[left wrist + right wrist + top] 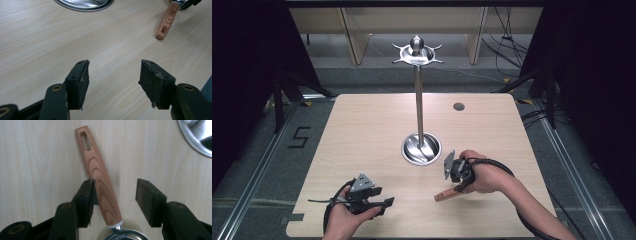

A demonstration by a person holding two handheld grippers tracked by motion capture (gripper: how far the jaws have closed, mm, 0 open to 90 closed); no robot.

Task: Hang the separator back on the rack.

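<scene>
Right claw [113, 195] released, pointing down astride wooden handle [96, 172]; utensil head cut off. Left claw [113, 80] released, low over tabletop [37, 45].

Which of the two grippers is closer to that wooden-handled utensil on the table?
The right. The right gripper has its open jaws on either side of the wooden handle. The left gripper, also open, stays off to the handle's left near the table's front edge.
</scene>
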